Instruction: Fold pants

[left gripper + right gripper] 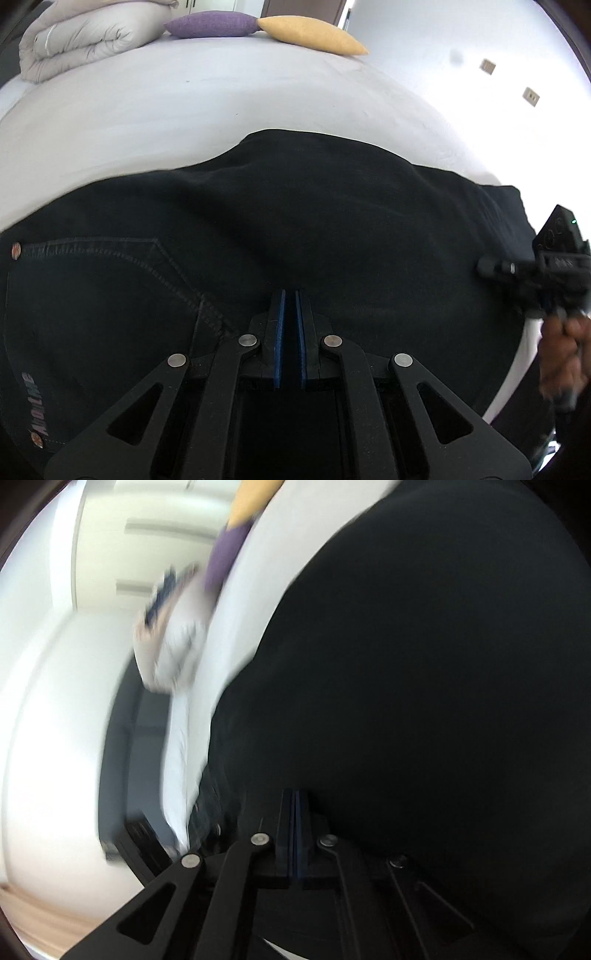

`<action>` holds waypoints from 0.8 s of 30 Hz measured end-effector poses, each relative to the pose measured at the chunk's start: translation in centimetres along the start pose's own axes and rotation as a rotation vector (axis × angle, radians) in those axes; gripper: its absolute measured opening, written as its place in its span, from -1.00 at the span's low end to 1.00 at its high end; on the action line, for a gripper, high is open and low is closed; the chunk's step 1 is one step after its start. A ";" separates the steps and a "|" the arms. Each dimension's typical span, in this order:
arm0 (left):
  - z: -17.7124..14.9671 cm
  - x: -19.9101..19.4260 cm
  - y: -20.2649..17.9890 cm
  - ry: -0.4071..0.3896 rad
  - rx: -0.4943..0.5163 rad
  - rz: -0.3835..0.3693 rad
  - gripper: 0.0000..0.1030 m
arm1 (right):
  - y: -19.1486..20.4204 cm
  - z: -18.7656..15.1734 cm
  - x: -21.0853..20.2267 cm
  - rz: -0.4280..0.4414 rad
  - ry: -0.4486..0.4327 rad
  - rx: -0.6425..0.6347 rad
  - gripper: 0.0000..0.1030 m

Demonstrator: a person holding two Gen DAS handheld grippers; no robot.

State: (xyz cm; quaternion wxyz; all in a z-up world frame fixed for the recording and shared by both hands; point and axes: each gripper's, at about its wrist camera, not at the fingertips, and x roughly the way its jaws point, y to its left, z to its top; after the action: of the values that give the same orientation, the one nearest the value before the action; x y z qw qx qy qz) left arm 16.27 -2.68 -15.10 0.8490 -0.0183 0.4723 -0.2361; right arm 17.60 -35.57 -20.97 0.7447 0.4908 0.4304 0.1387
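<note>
Black pants lie spread on a white bed, with a stitched back pocket and a brand label at the left. My left gripper hovers low over the pants, its blue-padded jaws nearly closed with a thin gap and nothing between them. My right gripper has its jaws pressed together right at the black pants; that view is blurred and rolled sideways, and whether cloth is pinched does not show. The right gripper also shows in the left wrist view at the pants' right edge, held by a hand.
A folded grey duvet, a purple cushion and a yellow cushion lie at the far end of the bed. A white wall with sockets is at the right. The bed's edge runs near the right gripper.
</note>
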 end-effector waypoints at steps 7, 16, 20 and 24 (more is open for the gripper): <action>-0.3 -0.2 2.3 -0.023 -0.070 -0.075 -0.90 | -8.5 6.4 -14.2 -0.091 -0.417 0.179 -1.00; 3.7 -2.1 0.2 -0.064 -0.012 -0.088 -0.89 | -1.3 3.8 -15.3 -0.125 -0.397 0.028 -0.89; 4.9 1.7 1.4 0.012 0.019 -0.048 -0.89 | 3.7 0.2 -1.7 -0.005 -0.035 -0.083 -0.89; 4.6 0.8 7.2 0.003 -0.043 -0.053 -0.90 | 3.1 -0.3 4.1 -0.051 0.070 -0.066 -1.00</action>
State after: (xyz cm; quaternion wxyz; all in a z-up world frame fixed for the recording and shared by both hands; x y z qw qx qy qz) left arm 23.12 2.47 -15.04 0.8412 -0.0490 0.4778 -0.2485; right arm 20.44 -31.35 -20.46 0.7482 0.4498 0.4638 0.1509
